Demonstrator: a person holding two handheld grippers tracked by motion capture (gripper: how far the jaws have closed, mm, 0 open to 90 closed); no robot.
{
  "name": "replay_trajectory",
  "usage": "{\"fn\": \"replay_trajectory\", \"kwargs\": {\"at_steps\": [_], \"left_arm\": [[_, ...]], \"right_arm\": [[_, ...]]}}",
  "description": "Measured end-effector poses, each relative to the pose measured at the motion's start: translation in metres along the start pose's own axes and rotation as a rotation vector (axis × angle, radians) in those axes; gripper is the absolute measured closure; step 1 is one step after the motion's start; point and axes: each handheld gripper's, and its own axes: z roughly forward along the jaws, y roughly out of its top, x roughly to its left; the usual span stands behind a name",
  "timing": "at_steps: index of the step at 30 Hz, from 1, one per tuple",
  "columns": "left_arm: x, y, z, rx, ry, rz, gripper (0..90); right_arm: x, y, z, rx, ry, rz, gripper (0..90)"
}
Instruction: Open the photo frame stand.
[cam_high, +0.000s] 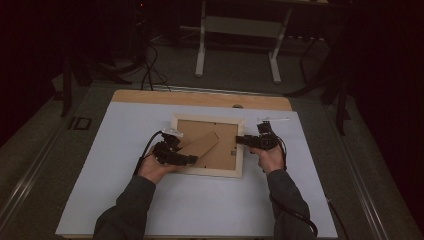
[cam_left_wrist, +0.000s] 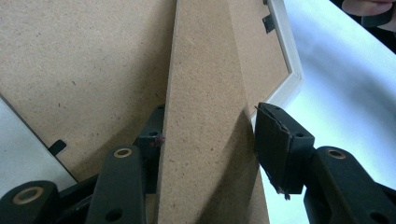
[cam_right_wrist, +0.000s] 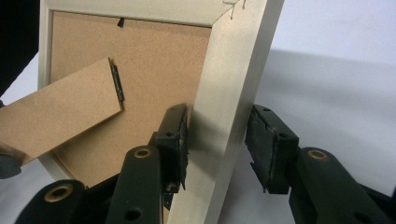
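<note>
A picture frame (cam_high: 209, 146) lies face down in the middle of the white mat (cam_high: 125, 200), its brown fibreboard back turned up, and the work in hand looks like setting out its easel stand (cam_high: 201, 145), the hinged fibreboard leg that slants from the middle of the back toward the near left corner. The left gripper (cam_high: 189, 159) reaches in from the near left and has that stand between its jaws: in the left gripper view the stand (cam_left_wrist: 205, 140) fills the gap, one pad pressed to its left face and the other at its right edge, so I judge it clasped, if only lightly. The right gripper (cam_high: 241, 140) straddles the frame's pale right rail; in the right gripper view the rail (cam_right_wrist: 229, 116) stands between the jaws, the inner pad against it and the outer pad apart from it, so this tool steadies the frame without clamping it. The next move, I would judge, calls for swinging the stand up on its small metal hinge (cam_right_wrist: 117, 84) while the right side keeps the frame from sliding or tipping; a pull that is too brisk could strain the hinge or lift the whole frame. Small black turn clips (cam_right_wrist: 121, 21) hold the backing in. Beyond the mat runs the wooden table edge (cam_high: 150, 97), and table legs (cam_high: 201, 50) stand farther off, well clear of the work.
</note>
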Motion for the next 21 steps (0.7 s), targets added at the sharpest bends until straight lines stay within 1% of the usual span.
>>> {"fn": "replay_trajectory", "kwargs": {"at_steps": [8,12,14,17,21], "left_arm": [[-0.0025,0.0005,0.0016,0.020,0.026,0.021,50.8],[-0.0037,0.0008,0.0008,0.025,0.022,0.033,51.7],[-0.0045,0.0007,0.0008,0.022,0.006,0.039,54.0],[-0.0066,0.0006,0.0016,0.030,0.008,0.059,55.8],[-0.0077,0.0003,0.0025,0.028,0.010,0.069,56.7]], "right_arm": [[0.0011,0.0005,-0.0005,-0.002,-0.002,-0.008,58.8],[0.0024,0.0008,-0.0014,-0.004,-0.005,-0.018,58.8],[0.0035,0.0017,-0.0019,0.000,-0.006,-0.024,58.8],[0.0053,0.0039,-0.0030,0.002,-0.009,-0.043,59.0],[0.0078,0.0056,-0.0051,0.000,-0.018,-0.058,59.2]]}}
